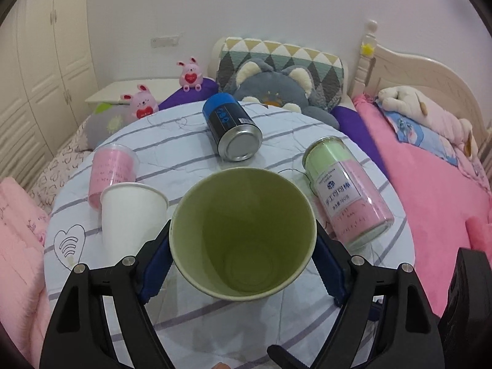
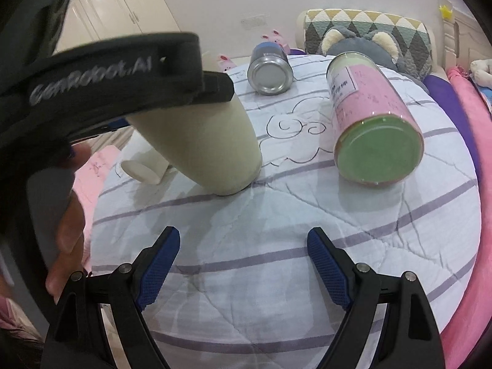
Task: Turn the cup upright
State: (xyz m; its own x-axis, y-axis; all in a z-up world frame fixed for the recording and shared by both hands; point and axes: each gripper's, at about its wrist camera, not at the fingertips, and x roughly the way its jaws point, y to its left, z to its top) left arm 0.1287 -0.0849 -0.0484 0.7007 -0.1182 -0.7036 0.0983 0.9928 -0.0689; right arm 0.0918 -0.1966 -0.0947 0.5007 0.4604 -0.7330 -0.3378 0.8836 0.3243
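My left gripper is shut on a pale green paper cup; its open mouth faces the left wrist camera. In the right wrist view the same cup stands tilted with its base touching the striped tablecloth, held near the rim by the left gripper's black finger. My right gripper is open and empty, low over the cloth in front of the cup.
A white paper cup stands upside down left of the green cup. A pink jar, a blue can and a green-pink jar lie on the round table. Plush toys and a pink bed surround it.
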